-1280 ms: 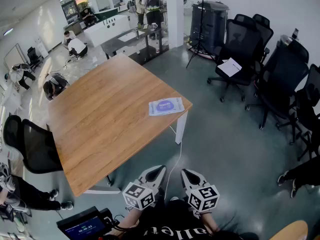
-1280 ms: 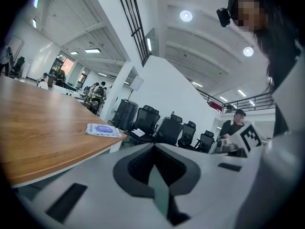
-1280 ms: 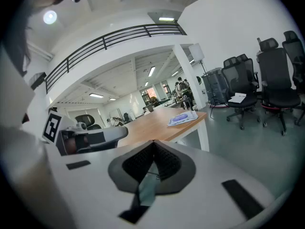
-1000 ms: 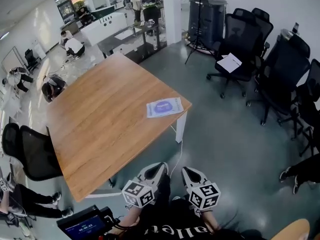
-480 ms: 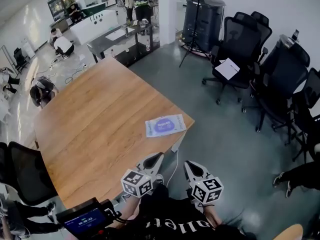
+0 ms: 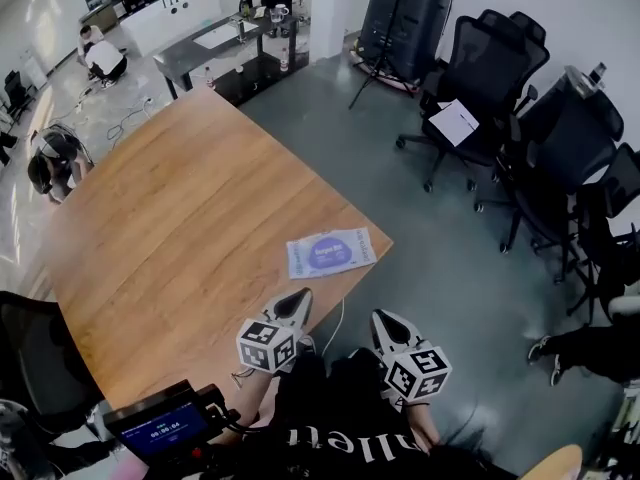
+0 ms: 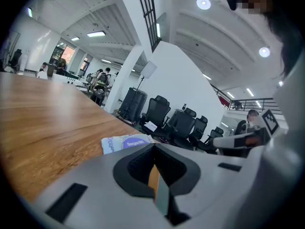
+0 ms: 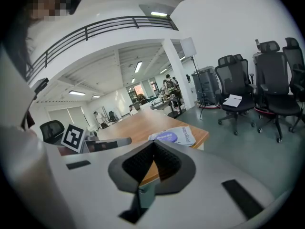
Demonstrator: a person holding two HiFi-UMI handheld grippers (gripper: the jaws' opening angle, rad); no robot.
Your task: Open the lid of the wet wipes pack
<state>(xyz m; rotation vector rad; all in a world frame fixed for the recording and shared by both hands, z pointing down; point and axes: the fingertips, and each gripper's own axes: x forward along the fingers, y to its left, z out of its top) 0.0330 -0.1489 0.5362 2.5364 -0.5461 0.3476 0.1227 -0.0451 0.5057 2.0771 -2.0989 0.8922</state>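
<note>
The wet wipes pack (image 6: 330,252), white with a purple oval lid label, lies flat near the corner of the wooden table (image 6: 170,218), lid closed. Both grippers are held low in front of the person, short of the pack. My left gripper (image 6: 298,298) hovers at the table's near edge, jaws shut and empty. My right gripper (image 6: 381,318) is beside the table over the floor, also shut and empty. The pack (image 7: 126,143) shows just past the joined jaws in the left gripper view. It lies further off as the pack (image 8: 174,136) in the right gripper view.
Several black office chairs (image 6: 500,58) stand on the grey floor to the right, one with a paper (image 6: 452,123) on its seat. Another black chair (image 6: 30,358) is at the table's left. A device with a lit screen (image 6: 160,430) sits at the person's lower left. People stand far behind.
The view has closed in on the table, so the pack now sits nearer the grippers. Both grippers stay shut and empty; the left one has reached the table's edge.
</note>
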